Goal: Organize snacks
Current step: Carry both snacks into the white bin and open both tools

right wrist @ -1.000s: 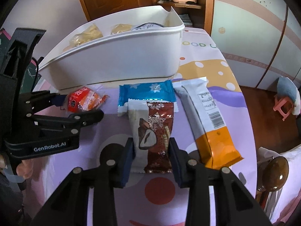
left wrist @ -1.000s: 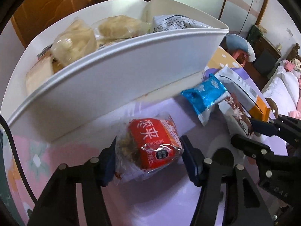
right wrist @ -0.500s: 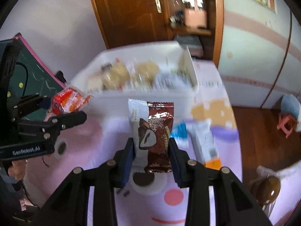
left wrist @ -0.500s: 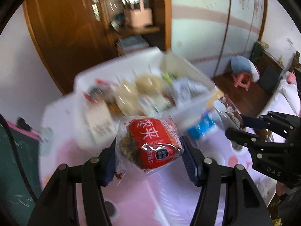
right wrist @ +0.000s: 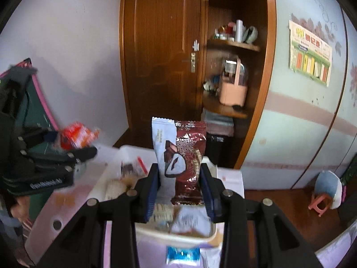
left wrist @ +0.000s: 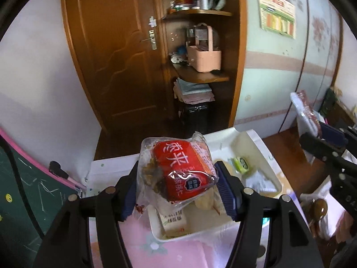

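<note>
Since one second ago I have lifted both packets off the worktop [left wrist: 138, 245]; before they lay flat in front of the white bin [left wrist: 252, 147], now they hang in the air over it. So the pick is finished, I think, and what is left is to lower them and let go inside.

My left tongs [left wrist: 176, 187] are grasping the red packet [left wrist: 178, 169] at the lower centre of the left view. Their jaws have just been opening a little, but the packet is still between the pads and they touch its sides. It is a clear, crinkly plastic bag with a red label and white characters, bulging, with brown lumpy pieces showing on its left side.

My right tongs [right wrist: 180, 192] are clenched on the brown packet [right wrist: 180, 154], at the centre of the right view. It is flat, glossy foil, half white and half dark red-brown with a snowflake print, standing upright with a crimped top edge.

The bin is smooth white plastic with rounded corners, already holding pale bags. A blue packet [right wrist: 183, 254] lies on the worktop at the bottom of the right view, not yet sorted.
</note>
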A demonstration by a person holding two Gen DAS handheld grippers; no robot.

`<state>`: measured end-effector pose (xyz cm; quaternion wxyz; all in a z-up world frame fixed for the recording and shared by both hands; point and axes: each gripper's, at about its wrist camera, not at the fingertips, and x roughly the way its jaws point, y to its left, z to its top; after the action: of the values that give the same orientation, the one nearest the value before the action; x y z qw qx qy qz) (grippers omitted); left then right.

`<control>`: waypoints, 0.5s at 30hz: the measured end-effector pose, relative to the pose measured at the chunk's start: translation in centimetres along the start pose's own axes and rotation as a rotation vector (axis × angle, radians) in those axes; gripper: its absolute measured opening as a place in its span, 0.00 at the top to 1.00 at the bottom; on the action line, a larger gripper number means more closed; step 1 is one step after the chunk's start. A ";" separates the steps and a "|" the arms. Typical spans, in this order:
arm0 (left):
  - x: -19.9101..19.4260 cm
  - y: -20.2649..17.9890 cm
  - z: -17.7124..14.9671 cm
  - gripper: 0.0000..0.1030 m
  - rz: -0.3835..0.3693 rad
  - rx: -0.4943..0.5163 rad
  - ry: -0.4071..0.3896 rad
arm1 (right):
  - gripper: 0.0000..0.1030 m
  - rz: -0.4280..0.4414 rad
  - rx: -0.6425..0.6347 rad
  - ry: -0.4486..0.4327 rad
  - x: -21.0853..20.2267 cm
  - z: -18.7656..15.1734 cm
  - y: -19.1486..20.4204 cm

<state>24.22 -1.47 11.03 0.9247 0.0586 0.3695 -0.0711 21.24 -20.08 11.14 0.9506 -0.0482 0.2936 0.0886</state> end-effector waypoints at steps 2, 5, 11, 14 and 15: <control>1.0 0.7 0.6 0.39 0.000 -0.025 0.010 | 0.65 -0.003 0.005 0.002 0.6 1.0 -0.1; 2.9 1.2 1.0 0.39 0.003 -0.053 0.019 | 0.65 -0.004 0.014 0.018 2.1 2.0 0.1; 6.0 1.0 0.6 0.38 0.032 -0.058 0.053 | 0.65 -0.012 0.019 0.065 4.9 1.9 0.7; 7.1 0.9 0.4 0.32 0.040 -0.055 0.072 | 0.65 -0.009 0.021 0.102 6.5 1.5 0.8; 7.4 0.9 0.2 0.24 0.046 -0.048 0.080 | 0.64 -0.009 0.020 0.110 6.7 1.2 1.1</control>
<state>29.86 -1.30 6.11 0.9117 0.0477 0.4062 -0.0387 27.13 -17.94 8.29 0.9338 -0.0448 0.3462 0.0786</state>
